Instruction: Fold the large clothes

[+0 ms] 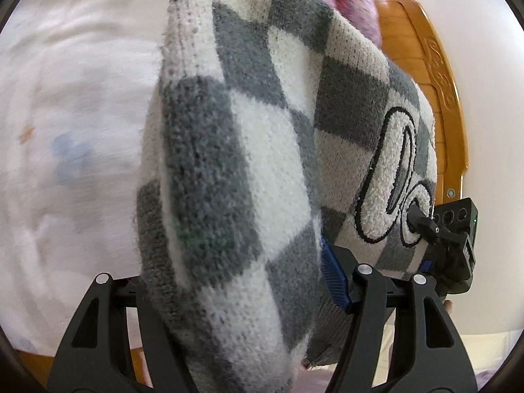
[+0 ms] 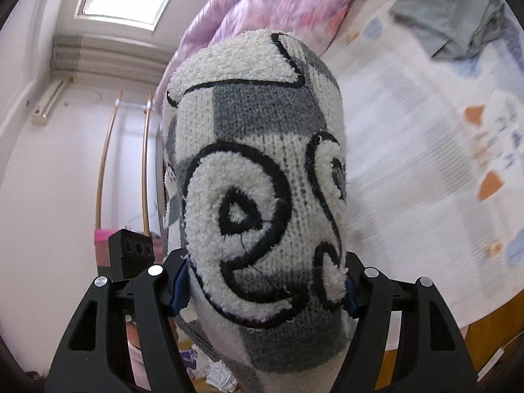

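Observation:
A thick grey-and-white checkered knit sweater (image 1: pixel 249 150) with black-outlined fluffy lettering fills both views. My left gripper (image 1: pixel 242 281) is shut on a bunched fold of it, held above the bed. My right gripper (image 2: pixel 265 285) is shut on another fold of the sweater (image 2: pixel 258 177), with the lettering facing the camera. In the left wrist view the right gripper (image 1: pixel 422 229) shows at the right, clamped on the lettered part. In the right wrist view the left gripper's body (image 2: pixel 131 255) shows at the lower left. The sweater hangs raised between both grippers.
A white bed sheet (image 1: pixel 72 131) with faint blue and orange prints lies below. A pink-purple quilt (image 2: pixel 262 3) is bunched at the bed's far end. A grey garment (image 2: pixel 458 26) lies on the sheet. A wooden headboard (image 1: pixel 425 75) stands at the right.

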